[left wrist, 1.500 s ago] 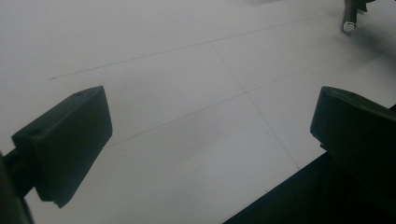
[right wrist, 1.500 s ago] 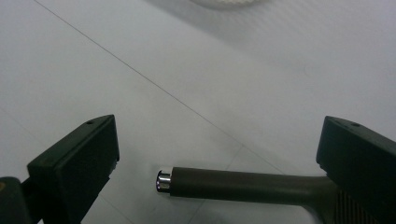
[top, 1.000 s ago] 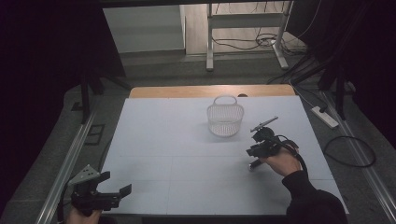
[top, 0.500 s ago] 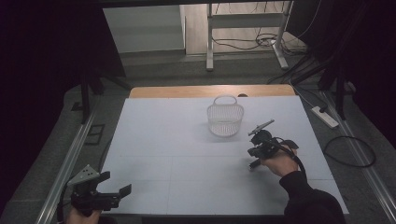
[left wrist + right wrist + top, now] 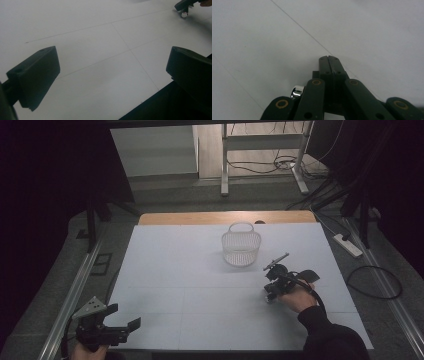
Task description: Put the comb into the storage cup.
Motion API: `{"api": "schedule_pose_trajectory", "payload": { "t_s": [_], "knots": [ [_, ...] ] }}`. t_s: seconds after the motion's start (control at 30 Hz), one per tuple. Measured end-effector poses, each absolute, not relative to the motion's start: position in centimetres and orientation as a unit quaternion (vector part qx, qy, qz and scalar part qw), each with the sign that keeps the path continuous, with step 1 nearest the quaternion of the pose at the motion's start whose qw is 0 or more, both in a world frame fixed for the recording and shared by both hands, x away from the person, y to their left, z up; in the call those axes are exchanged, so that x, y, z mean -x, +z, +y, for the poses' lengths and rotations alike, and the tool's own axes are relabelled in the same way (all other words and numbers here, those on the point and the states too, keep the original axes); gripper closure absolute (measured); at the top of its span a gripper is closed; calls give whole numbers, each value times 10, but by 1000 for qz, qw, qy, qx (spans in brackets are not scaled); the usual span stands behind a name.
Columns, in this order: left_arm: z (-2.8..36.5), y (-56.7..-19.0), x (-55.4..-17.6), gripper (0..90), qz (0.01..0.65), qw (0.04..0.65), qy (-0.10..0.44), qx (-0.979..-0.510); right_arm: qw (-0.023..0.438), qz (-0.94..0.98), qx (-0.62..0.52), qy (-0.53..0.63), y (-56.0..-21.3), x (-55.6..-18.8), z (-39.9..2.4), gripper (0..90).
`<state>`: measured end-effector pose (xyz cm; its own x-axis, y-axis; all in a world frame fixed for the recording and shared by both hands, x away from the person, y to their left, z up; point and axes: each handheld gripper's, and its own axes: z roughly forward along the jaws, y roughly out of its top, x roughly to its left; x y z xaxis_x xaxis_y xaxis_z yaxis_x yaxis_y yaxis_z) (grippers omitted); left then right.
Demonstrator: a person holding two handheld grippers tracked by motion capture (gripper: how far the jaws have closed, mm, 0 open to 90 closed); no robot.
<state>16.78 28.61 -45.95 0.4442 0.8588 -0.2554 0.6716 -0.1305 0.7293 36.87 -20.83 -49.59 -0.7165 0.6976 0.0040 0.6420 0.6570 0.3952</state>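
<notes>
This looks like a lab or recording studio set up for capturing handling work. At its centre stands a table [image 5: 165,270] covered with a plain white sheet, its wooden edge showing at the far side. Black curtains [image 5: 55,180] hang to the left and right of the table, closing it off. Beyond the table stands a metal frame [image 5: 260,150] with loose cables [image 5: 265,167] on the bare floor, and a power strip [image 5: 347,245] lies right of the table.
</notes>
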Motion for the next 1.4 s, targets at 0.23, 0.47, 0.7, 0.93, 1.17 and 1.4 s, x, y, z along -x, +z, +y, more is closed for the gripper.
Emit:
{"api": "schedule_pose_trajectory", "payload": {
  "t_s": [0.23, 0.47, 0.7, 0.93, 1.17, 1.4],
  "knots": [
    [286, -459, -168, 0, 514, 412, 114, -743, 67, 908, -369, 187, -497, -362, -212, 894],
    [286, -459, -168, 0, 514, 413, 114, -743, 56, 907, -372, 187, -497, -353, -221, 894],
    [286, -459, -168, 0, 514, 414, 114, -743, 49, 904, -378, 195, -494, -342, -234, 894],
    [286, -459, -168, 0, 514, 415, 114, -742, 49, 901, -385, 196, -493, -335, -245, 894],
    [286, -459, -168, 0, 514, 415, 114, -742, 50, 893, -401, 197, -493, -326, -266, 894],
    [286, -459, -168, 0, 514, 415, 114, -742, 54, 883, -418, 205, -491, -325, -282, 894]
  ]
}}
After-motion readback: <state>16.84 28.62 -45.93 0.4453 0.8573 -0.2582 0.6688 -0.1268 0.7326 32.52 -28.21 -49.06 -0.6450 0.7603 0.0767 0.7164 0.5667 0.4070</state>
